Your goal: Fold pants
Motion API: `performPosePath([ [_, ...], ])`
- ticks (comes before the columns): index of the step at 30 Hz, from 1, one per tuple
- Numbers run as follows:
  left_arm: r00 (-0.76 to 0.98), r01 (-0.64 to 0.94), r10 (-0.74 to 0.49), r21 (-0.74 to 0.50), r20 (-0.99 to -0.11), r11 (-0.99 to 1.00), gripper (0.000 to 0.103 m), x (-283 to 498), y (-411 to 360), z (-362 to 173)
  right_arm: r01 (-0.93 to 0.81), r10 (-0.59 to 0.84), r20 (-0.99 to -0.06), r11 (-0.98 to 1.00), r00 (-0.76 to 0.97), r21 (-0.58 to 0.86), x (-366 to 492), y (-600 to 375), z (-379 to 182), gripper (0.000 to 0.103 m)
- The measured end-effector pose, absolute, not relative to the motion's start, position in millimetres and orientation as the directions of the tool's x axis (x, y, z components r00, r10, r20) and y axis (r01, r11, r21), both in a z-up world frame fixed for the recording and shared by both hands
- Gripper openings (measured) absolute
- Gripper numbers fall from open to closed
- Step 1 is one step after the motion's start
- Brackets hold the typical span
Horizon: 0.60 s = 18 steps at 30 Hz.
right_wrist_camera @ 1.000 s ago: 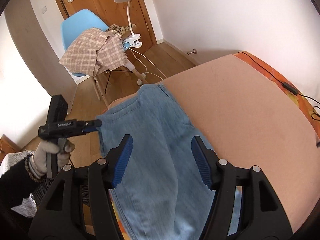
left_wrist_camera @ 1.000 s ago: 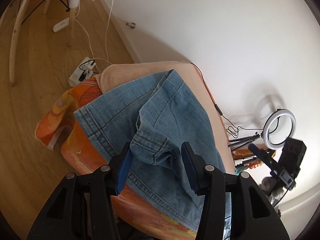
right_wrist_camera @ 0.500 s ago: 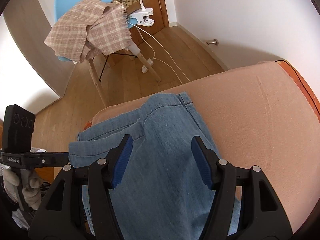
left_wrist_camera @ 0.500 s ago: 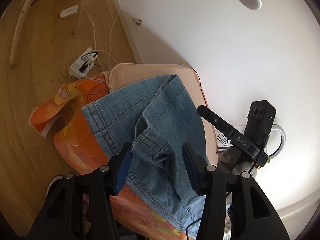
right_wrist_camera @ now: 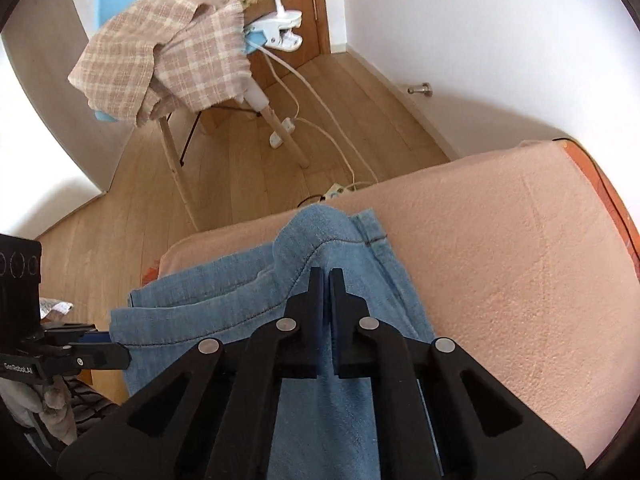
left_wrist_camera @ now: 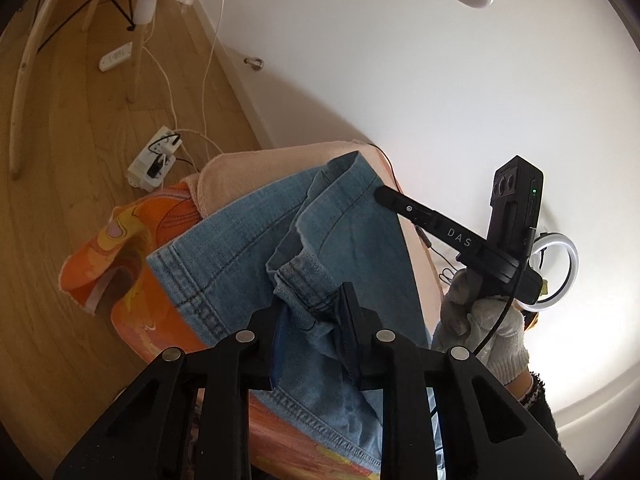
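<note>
Light blue denim pants lie on a bed under a peach blanket, one end at the bed's corner. My left gripper is closing its jaws, and its pads pinch a bunched, stitched hem of the denim. My right gripper is shut on a raised fold of the pants along a seam near their far edge. In the left wrist view the right gripper, held in a gloved hand, touches the denim's far side. The left gripper shows at the lower left of the right wrist view.
An orange patterned sheet hangs off the bed corner. On the wooden floor stand a blue chair draped with a plaid cloth, a white clip lamp and a power strip with cables. A ring light glows by the wall.
Both grippers' jaws have closed on the denim. The right gripper came forward over the pants toward their far edge and lifted a fold. The left gripper stayed put.
</note>
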<state>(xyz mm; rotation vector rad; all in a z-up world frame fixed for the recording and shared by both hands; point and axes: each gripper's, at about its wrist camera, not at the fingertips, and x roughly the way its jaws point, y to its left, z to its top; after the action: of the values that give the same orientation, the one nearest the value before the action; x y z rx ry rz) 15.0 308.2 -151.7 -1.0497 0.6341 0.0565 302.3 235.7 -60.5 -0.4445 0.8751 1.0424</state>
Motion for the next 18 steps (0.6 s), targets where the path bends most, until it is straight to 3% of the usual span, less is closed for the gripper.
performPosePath([
  [3,0.833,-0.348,-0.214,-0.785,-0.510,0.513,0.022,14.5,316.9,-146.9,-0.867,0.599,-0.760,0.489,0.252,0.098,311.9,233.5,-44.4,0.003],
  [7,0.825,-0.369,-0.206,-0.777,-0.527,0.510,0.022,14.9,322.1,-150.4,-0.869,0.580,-0.793,0.474,0.187,0.142,317.0,244.1,-48.6,0.004],
  [8,0.824,-0.375,-0.208,-0.782,-0.528,0.498,0.022,13.2,323.7,-153.0,-0.870,0.560,-0.803,0.479,0.205,0.112,313.0,245.3,-50.4,0.009],
  [10,0.820,-0.391,-0.217,-0.794,-0.530,0.465,0.023,10.3,327.2,-158.9,-0.874,0.539,-0.811,0.479,0.227,0.074,304.0,241.1,-48.0,0.027],
  [11,0.819,-0.398,-0.217,-0.798,-0.531,0.453,0.023,9.9,328.3,-161.3,-0.878,0.539,-0.808,0.475,0.237,0.060,294.7,236.6,-44.9,0.042],
  [12,0.822,-0.399,-0.215,-0.802,-0.528,0.445,0.024,9.0,330.4,-162.0,-0.888,0.553,-0.799,0.457,0.235,0.054,285.7,232.7,-41.5,0.049],
  [18,0.821,-0.403,-0.211,-0.800,-0.530,0.444,0.026,8.9,330.3,-158.4,-0.955,0.625,-0.779,0.255,0.041,0.154,206.6,200.9,-35.8,0.054],
])
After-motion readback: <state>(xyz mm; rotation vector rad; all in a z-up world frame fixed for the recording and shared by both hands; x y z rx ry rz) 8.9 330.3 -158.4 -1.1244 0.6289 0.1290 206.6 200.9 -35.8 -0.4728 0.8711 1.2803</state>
